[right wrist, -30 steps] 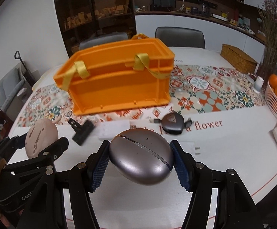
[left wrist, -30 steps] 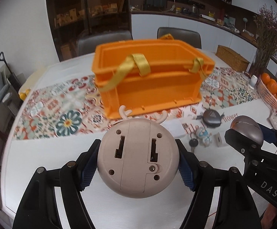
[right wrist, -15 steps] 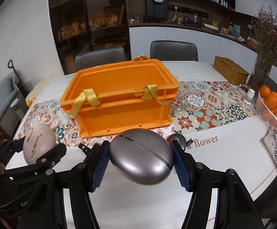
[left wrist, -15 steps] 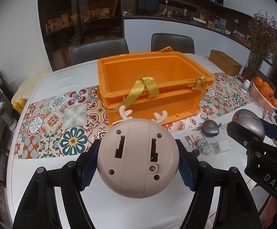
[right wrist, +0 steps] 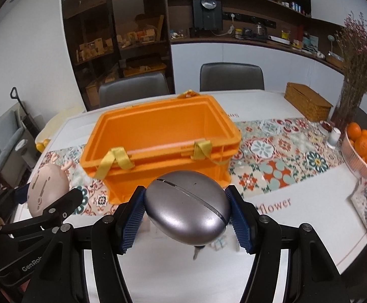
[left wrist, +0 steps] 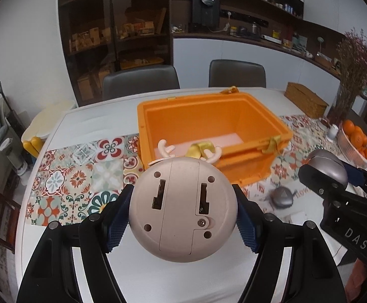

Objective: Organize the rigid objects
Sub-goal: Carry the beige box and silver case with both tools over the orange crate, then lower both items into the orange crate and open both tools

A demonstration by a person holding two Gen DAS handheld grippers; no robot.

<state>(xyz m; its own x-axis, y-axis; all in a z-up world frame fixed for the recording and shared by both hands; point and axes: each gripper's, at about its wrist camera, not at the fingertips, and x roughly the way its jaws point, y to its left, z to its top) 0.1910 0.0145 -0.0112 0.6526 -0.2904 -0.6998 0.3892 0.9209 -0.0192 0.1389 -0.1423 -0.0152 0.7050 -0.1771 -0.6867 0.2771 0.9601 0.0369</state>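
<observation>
At the bottom centre of the left wrist view, the left gripper (left wrist: pixel 182 213) is pinching a round beige plastic toy with small antlers (left wrist: pixel 182 208) between half-spread blue pads. The right gripper (right wrist: pixel 187 213) is clamping a smooth grey egg-shaped case (right wrist: pixel 187 208) likewise. Behind them, at the frame centre, an open orange plastic crate with yellow straps (right wrist: pixel 163 136) is standing on the patterned table runner (right wrist: pixel 279 159).

"DAS" on right tongs (left wrist: pixel 335 174); "flower" on the table (right wrist: pixel 309 217).
</observation>
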